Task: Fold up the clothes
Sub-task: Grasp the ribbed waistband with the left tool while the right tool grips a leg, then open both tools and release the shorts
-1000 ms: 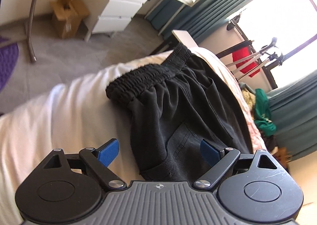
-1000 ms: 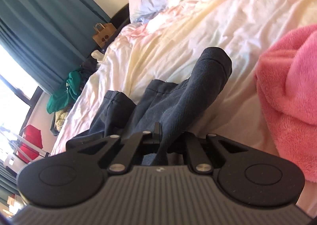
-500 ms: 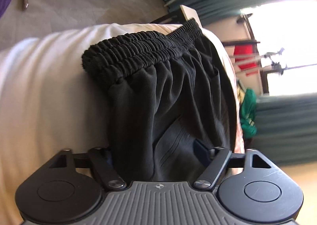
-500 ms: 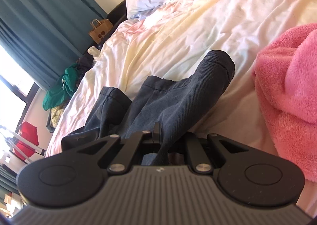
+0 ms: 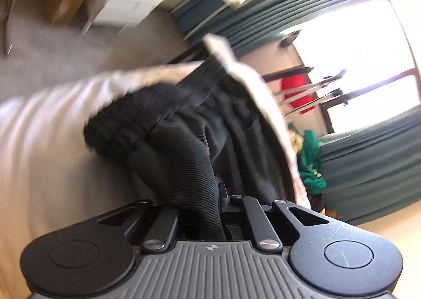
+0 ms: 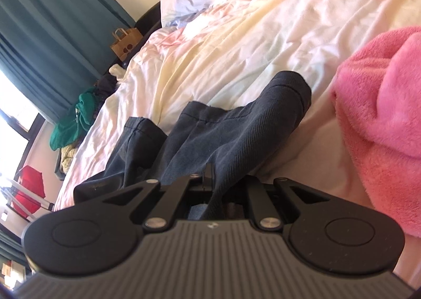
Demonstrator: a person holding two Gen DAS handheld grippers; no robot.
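A pair of dark shorts (image 5: 226,141) lies across the edge of a bed (image 5: 47,157), pinched at both ends. The left gripper (image 5: 210,209) has its fingers clamped on a ridge of fabric just below the elastic waistband (image 5: 123,128), which sits ahead of the fingers and to their left. The right gripper (image 6: 210,188) grips the cloth near the leg hems (image 6: 286,88), which trail forward from its fingers; a pink fleece blanket (image 6: 381,120) lies to their right. The cloth looks light, soft and limp, likely to sag and bunch, so seams and the thick waistband seem the surest holds. A second ago the left fingers stood wide, straddling the flat shorts; they have just closed, gathering the fabric into a raised fold. The right grip is unchanged.
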